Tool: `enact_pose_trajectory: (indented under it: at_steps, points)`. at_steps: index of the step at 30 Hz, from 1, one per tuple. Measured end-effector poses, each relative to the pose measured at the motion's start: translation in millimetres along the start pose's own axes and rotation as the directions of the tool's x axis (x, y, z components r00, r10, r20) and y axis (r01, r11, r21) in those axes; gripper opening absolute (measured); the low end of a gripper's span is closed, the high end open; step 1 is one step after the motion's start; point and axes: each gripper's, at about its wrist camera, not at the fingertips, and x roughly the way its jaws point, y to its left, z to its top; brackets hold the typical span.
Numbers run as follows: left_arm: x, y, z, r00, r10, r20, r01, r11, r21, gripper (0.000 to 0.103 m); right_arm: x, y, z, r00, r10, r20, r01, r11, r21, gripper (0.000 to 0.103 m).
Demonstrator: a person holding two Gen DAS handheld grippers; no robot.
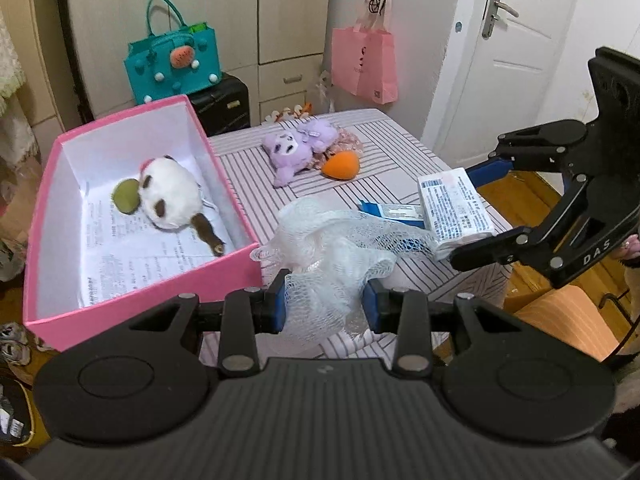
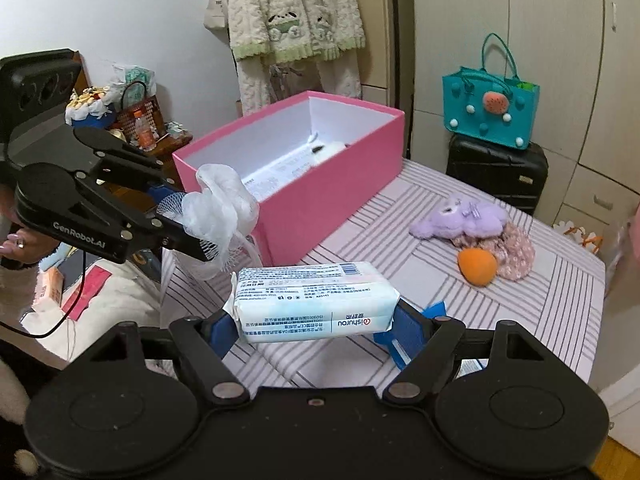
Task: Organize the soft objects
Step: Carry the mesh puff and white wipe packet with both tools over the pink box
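My left gripper point(image 1: 325, 300) is shut on a white mesh bath sponge point(image 1: 328, 248), held just right of the pink box point(image 1: 136, 280); it also shows in the right wrist view point(image 2: 224, 210). My right gripper point(image 2: 316, 322) is shut on a white and blue tissue pack point(image 2: 312, 300), held above the striped table point(image 2: 540, 292); the pack shows in the left wrist view point(image 1: 454, 206). Inside the box lie a white and brown plush point(image 1: 172, 192) and a green round pad point(image 1: 126, 196). A purple plush point(image 1: 298, 146), an orange sponge point(image 1: 340, 164) and a floral fabric piece point(image 2: 516, 254) lie at the table's far end.
A blue flat packet point(image 1: 394, 212) lies on the table under the tissue pack. A teal bag point(image 1: 174, 60) sits on a black suitcase point(image 1: 222, 102) behind the table. A pink bag point(image 1: 364, 62) hangs on the cupboard. A white door point(image 1: 516, 48) is at the right.
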Motion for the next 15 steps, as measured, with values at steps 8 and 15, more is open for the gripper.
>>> enact_pose_trajectory:
  at_steps: [8, 15]
  points:
    - [-31.8, 17.4, -5.3, 0.996, 0.042, 0.083, -0.040, 0.999, -0.026, 0.036, -0.9, 23.6, 22.8, 0.999, -0.005, 0.051, 0.010, 0.995, -0.100, 0.082]
    - [-57.0, 47.3, -5.7, 0.979, 0.091, 0.180, -0.074, 0.993, -0.094, 0.036, 11.4, 42.6, 40.4, 0.993, 0.042, 0.111, -0.021, 0.983, -0.183, 0.082]
